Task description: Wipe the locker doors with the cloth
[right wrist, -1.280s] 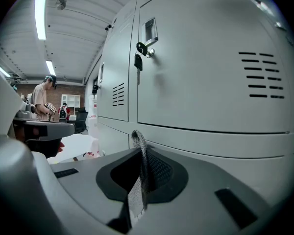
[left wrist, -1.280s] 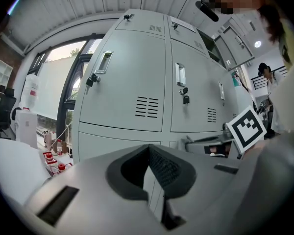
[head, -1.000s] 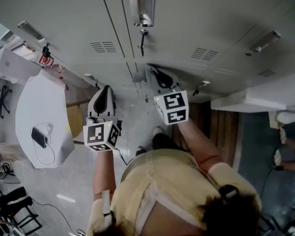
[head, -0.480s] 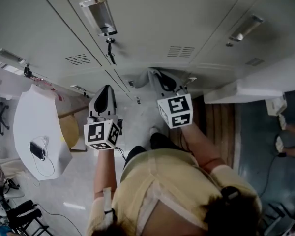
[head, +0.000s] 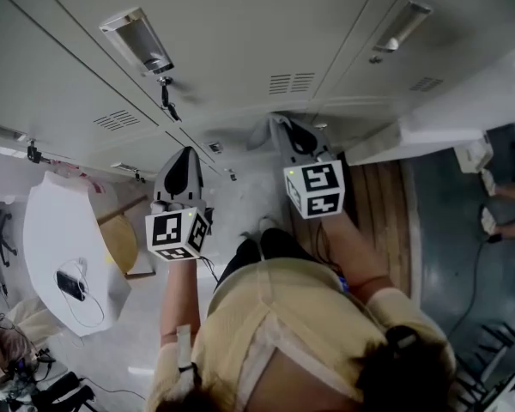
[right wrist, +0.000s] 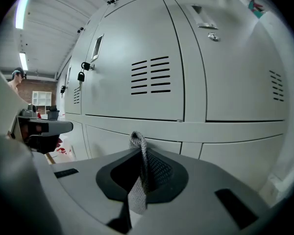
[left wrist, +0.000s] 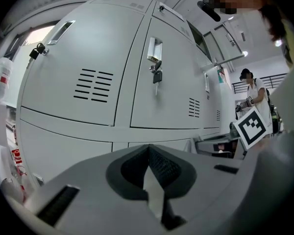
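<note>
Grey locker doors fill the top of the head view, with louvre vents and recessed handles. My right gripper is held up close to the lower doors, shut on a grey knitted cloth whose fold sticks up between the jaws. That cloth hangs as a pale lump at the jaw tips. My left gripper hovers lower left, apart from the doors, its jaws closed and holding nothing. In the left gripper view its fingertips meet before the locker doors. The locker doors also stand just ahead of the right gripper.
A key dangles from one door's lock, the same key seen in the left gripper view. A white table with a dark device stands at lower left. A pale ledge juts out at right above wooden flooring. A person stands farther off.
The head view has swung, so the lockers and key slid leftward in the picture. The right gripper edged slightly right and nearer the doors, still holding the cloth. The left gripper hardly moved.
</note>
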The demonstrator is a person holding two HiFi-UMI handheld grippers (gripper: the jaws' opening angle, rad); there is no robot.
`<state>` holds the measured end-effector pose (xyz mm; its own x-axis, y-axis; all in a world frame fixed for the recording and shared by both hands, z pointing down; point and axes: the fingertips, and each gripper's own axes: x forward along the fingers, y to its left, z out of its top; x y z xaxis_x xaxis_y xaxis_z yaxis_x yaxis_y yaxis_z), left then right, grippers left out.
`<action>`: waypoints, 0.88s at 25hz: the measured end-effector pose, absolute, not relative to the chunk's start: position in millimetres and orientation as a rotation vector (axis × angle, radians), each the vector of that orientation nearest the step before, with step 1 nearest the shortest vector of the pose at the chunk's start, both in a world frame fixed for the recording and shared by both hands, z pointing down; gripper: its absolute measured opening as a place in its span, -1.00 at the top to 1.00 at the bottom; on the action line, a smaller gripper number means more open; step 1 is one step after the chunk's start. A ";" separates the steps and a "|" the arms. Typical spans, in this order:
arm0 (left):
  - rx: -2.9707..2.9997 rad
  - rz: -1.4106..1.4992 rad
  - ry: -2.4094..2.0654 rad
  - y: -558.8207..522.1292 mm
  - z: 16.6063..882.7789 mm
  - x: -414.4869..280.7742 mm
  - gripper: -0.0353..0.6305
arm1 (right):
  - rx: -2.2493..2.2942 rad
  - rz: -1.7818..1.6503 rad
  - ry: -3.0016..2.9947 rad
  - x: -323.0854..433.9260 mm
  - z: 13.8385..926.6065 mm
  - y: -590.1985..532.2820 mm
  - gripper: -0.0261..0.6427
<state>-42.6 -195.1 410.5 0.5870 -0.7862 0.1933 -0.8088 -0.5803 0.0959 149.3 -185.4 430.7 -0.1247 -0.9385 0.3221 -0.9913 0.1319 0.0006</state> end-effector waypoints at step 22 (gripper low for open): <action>2.732 0.188 -1.136 -194.1 416.4 -17.2 0.89 | 2.019 0.344 -2.009 170.8 432.9 -144.0 0.88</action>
